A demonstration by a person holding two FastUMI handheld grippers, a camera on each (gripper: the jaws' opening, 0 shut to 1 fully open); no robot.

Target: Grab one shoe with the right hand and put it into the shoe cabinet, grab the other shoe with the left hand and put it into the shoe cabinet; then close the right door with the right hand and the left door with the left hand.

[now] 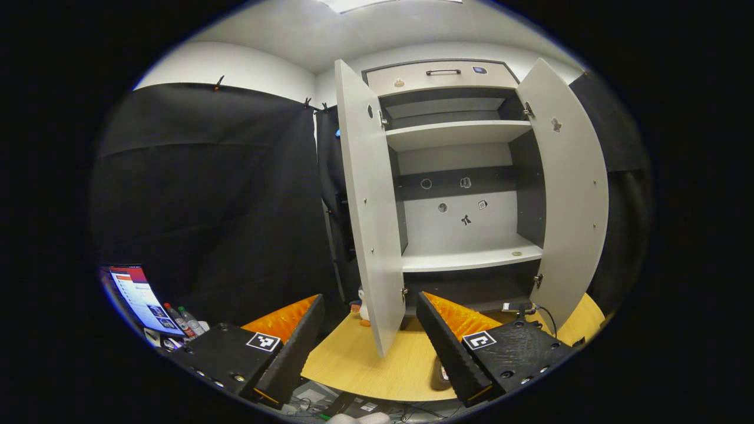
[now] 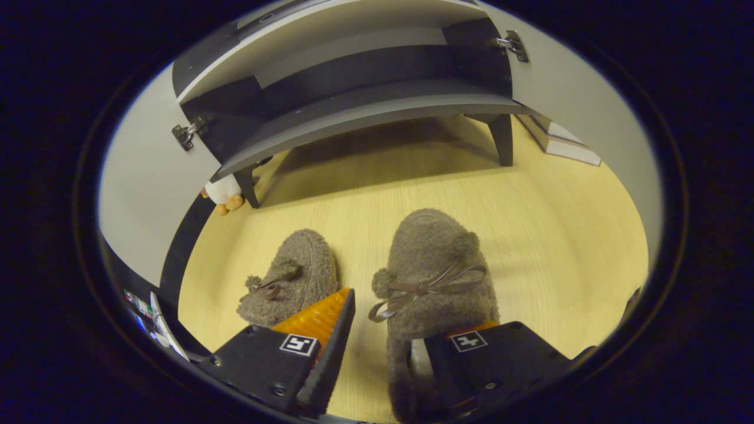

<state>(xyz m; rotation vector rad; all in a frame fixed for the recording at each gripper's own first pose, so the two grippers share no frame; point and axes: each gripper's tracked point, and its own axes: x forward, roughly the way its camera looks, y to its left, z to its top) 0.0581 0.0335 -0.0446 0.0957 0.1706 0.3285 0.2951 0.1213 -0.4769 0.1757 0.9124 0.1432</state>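
Observation:
Two fuzzy brown slippers with bows lie on the wooden floor in front of the shoe cabinet [image 2: 365,112]. In the right gripper view, my right gripper [image 2: 406,312] is open around the near side of the right slipper [image 2: 433,271]. Its right finger sits at the slipper's opening, and its left finger [image 2: 330,330] stands a small gap away. The left slipper [image 2: 291,274] lies just beyond that left finger. In the left gripper view, my left gripper [image 1: 371,300] hangs open and empty, facing the cabinet [image 1: 471,256], whose left door [image 1: 368,200] and right door [image 1: 568,188] both stand wide open.
The cabinet has two light shelves and a drawer [image 1: 442,73] on top, and it stands on short dark legs [image 2: 500,138]. A small plush toy [image 2: 224,194] sits by the left leg. Flat boards [image 2: 559,141] lie at the right. A monitor [image 1: 138,297] and bottles [image 1: 182,318] are at far left.

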